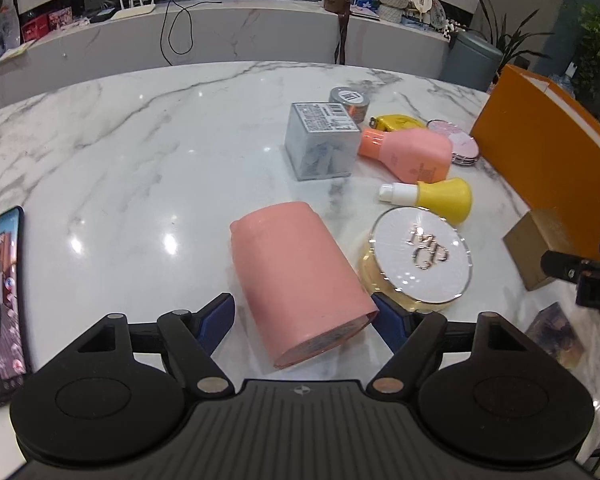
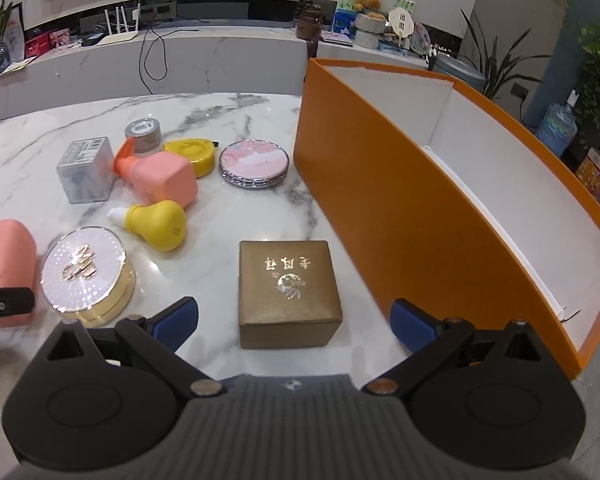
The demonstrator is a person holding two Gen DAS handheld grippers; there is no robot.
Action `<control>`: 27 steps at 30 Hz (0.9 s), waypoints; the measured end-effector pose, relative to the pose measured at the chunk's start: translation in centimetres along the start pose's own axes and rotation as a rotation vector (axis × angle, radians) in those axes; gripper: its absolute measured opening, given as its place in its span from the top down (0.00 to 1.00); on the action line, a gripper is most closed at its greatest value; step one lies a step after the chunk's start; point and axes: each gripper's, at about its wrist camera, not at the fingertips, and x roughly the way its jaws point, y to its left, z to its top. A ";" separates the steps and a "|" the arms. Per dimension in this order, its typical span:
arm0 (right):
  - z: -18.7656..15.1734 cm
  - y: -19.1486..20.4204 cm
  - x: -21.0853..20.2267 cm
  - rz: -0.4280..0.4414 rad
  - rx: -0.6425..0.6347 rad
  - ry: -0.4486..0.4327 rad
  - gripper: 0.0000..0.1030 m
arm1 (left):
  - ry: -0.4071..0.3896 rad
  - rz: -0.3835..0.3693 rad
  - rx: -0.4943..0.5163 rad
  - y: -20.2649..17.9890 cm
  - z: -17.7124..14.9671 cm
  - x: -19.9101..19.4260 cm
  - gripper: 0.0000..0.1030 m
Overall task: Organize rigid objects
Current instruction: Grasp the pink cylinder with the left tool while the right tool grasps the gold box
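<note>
My left gripper (image 1: pixel 304 316) is open, its blue fingertips either side of the near end of a pink cylinder (image 1: pixel 296 280) lying on its side on the marble table (image 1: pixel 140 152). My right gripper (image 2: pixel 294 318) is open, straddling a gold square box (image 2: pixel 288 290) with gilt lettering. The pink cylinder also shows at the left of the right wrist view (image 2: pixel 8 264). The orange box (image 2: pixel 420 216) with a white inside stands open at the right.
A round white-lidded compact (image 1: pixel 420 258), yellow bulb-shaped bottle (image 1: pixel 440 196), pink bottle (image 1: pixel 412 154), clear cube box (image 1: pixel 320 144), yellow tape measure (image 2: pixel 192 154), grey tape roll (image 2: pixel 144 134) and pink round mirror (image 2: pixel 254 162) lie on the table. A phone (image 1: pixel 0 304) lies at left.
</note>
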 end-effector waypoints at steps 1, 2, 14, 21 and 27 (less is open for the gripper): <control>0.1 0.0 0.2 0.001 0.006 0.007 0.03 | 0.004 0.008 0.008 0.1 0.0 0.1 0.16; 0.3 -0.1 0.4 0.005 0.013 0.012 0.03 | 0.009 0.014 0.014 0.2 0.0 0.3 0.17; 0.8 0.0 3.0 0.009 0.026 0.083 0.11 | -0.002 0.006 0.050 1.2 0.5 0.8 0.31; 0.9 0.2 4.1 -0.001 0.025 0.110 0.12 | -0.015 -0.018 0.087 1.0 0.5 0.9 0.39; 0.9 0.7 4.7 0.006 0.008 0.120 0.12 | -0.011 -0.032 0.108 1.0 0.7 1.0 0.39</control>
